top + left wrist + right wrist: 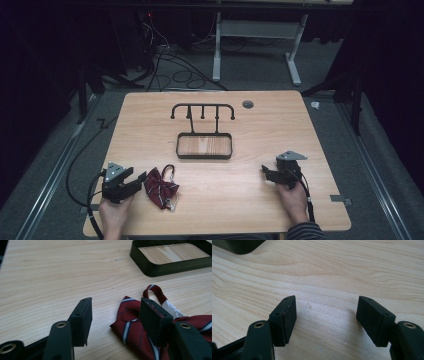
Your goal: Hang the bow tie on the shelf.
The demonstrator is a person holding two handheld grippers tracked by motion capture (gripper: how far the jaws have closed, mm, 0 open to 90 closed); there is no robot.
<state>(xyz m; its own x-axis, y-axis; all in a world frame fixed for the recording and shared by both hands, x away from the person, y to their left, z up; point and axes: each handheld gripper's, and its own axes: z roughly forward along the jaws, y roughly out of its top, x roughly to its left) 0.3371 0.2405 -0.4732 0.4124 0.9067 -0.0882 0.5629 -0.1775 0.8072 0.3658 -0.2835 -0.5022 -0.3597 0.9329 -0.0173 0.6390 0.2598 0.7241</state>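
A dark red striped bow tie (161, 188) with a strap loop lies on the wooden table (280, 125) near its front left. My left gripper (139, 182) sits just left of it, held in a hand and pointing at it. In the left gripper view the jaws of the left gripper (115, 302) stand apart; the bow tie (130, 325) lies under and beside the right-hand jaw, and no pad presses on it. My right gripper (265, 172) rests at the front right, open over bare wood, as the right gripper view confirms (325, 300).
A black stand with a rimmed tray base (204, 155) and a bar of hooks (202, 106) stands mid-table; its tray rim (150, 267) shows beyond the tie, and a corner (239, 247) in the right gripper view. A round grommet (247, 104) sits at the back. Cables lie on the floor behind.
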